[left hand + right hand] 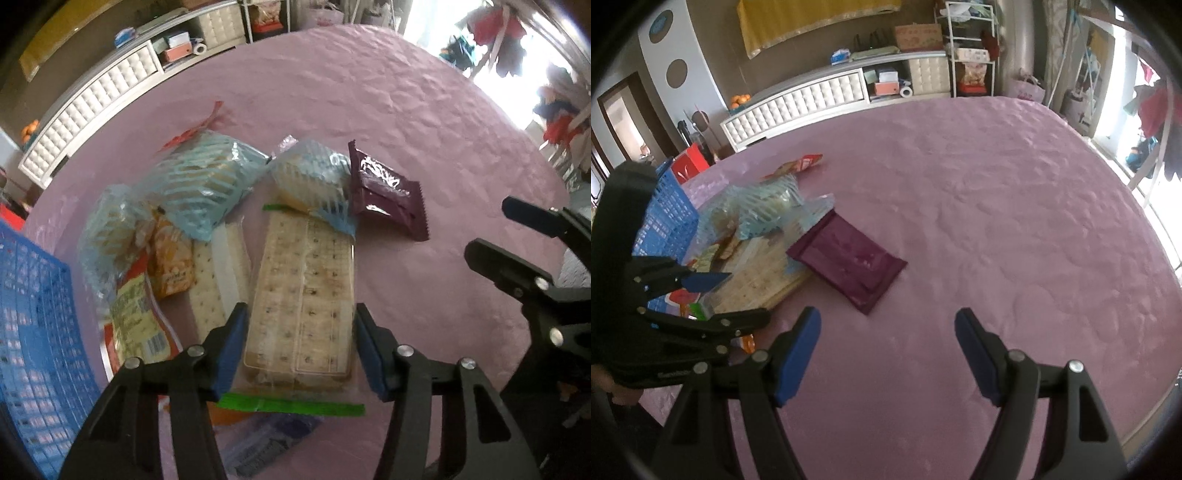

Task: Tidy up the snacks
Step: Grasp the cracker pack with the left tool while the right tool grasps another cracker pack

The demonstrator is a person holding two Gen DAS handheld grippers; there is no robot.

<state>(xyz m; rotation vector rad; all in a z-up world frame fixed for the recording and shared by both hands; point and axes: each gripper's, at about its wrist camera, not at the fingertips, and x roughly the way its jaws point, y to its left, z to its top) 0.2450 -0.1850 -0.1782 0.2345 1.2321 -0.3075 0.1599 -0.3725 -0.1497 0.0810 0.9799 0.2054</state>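
Our left gripper (299,347) points down at the snack pile. Its blue pads (231,354) sit on both sides of a clear cracker pack (303,291), and we cannot tell if they squeeze it. Our right gripper (886,354) is wide open over the bare pink tablecloth (997,203). A purple packet (849,262) lies near it. A blue basket (33,314) stands beside the pile.

pink quilted bedspread (960,206); blue lattice basket (33,314); maroon wrapper (388,195); pale blue striped bags (207,177); green-edged cracker pack (303,295).
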